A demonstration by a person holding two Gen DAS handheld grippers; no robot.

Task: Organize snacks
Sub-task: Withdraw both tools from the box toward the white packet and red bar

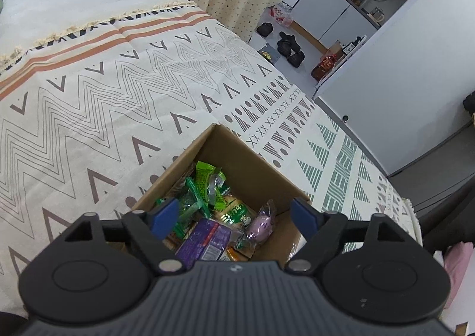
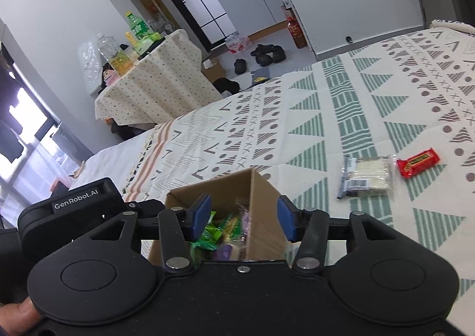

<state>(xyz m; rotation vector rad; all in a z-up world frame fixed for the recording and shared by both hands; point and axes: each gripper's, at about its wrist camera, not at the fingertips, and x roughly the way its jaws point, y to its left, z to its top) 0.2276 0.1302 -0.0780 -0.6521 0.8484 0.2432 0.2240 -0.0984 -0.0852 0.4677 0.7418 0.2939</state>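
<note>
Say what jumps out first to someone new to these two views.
The open cardboard box of bright green and purple snack packets sits on the patterned bedspread, right under both claws. The left claw and right claw hang open over it, empty. Off to the right, a red snack bar and a clear packet lie loose on the cloth.

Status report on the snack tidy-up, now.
Left gripper open, right gripper open, both empty above the cardboard box. Red snack bar and clear cracker pack loose on blanket. Nothing blocking.

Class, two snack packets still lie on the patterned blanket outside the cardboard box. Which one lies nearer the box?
The clear packet of pale wafers lies nearer the brown cardboard box; the red foil-wrapped bar lies beyond it, further right.
</note>
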